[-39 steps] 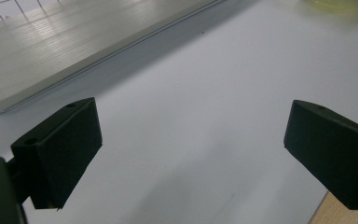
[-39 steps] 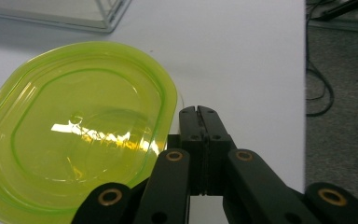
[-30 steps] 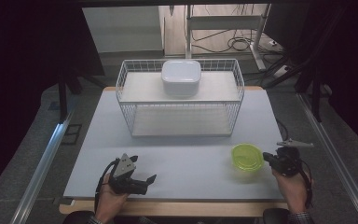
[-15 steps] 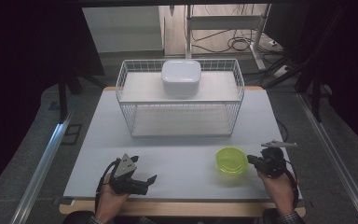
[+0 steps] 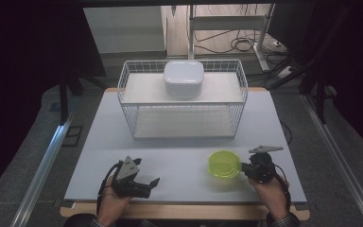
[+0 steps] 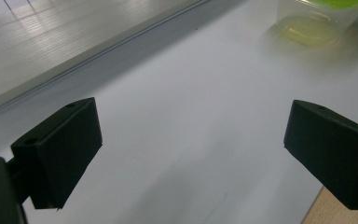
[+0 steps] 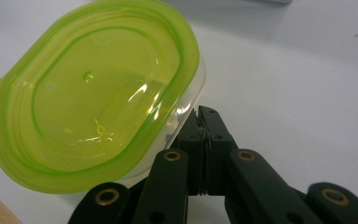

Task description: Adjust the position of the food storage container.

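1. The right tool (image 5: 246, 169) is clenched, its two black jaws pressed flat together with nothing between them, as the right gripper view (image 7: 204, 122) shows.
2. Its closed tip sits against the clear wall of the container (image 7: 93, 98), just under the rim of the green lid (image 5: 224, 163); whether it presses or only touches cannot be told.
3. The container stands upright on the table (image 5: 179, 156), near the front edge and right of its middle, with the lid seated on top.
4. The right hand (image 5: 269, 191) comes in over the front edge near the front right corner.
5. The left tool (image 5: 152, 185) is released: in the left gripper view its jaws stand wide apart over bare table (image 6: 200, 116), holding nothing.
6. It lies near the front left corner in the left hand (image 5: 116, 201), pointing toward the container (image 6: 317, 21), which stands well apart from it.
7. Farther back, toward the far edge, stands a white wire rack (image 5: 184, 111).
8. A white lidded box (image 5: 184, 78) rests on the upper shelf of that rack, about midway along it.
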Demonstrator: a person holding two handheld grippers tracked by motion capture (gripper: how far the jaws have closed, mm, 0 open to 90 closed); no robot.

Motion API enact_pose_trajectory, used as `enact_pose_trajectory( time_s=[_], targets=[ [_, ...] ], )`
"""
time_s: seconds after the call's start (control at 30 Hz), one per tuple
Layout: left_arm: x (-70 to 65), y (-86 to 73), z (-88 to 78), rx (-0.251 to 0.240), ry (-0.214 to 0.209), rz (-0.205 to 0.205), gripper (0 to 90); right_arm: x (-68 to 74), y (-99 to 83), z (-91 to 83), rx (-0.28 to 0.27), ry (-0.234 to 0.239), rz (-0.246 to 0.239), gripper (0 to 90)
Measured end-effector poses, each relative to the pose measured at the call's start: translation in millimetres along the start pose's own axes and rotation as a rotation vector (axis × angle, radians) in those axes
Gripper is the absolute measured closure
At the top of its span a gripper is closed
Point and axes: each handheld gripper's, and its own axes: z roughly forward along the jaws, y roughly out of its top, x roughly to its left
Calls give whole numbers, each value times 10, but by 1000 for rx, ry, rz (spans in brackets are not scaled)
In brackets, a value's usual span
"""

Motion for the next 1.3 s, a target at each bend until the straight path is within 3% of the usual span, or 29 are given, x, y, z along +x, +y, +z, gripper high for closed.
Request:
enact_pose_trajectory(
  time_s=[0.4,0.83,1.3],
  targets=[
    [-8,-2,18,10,-3,2,37,142,26,163,17,111,4,882],
    [-14,-5,33,19,-6,2,36,374,183,440,20,217,-32,880],
    [-19,-8,43,27,-6,7,36,567,326,684,43,266,-69,880]
  ],
)
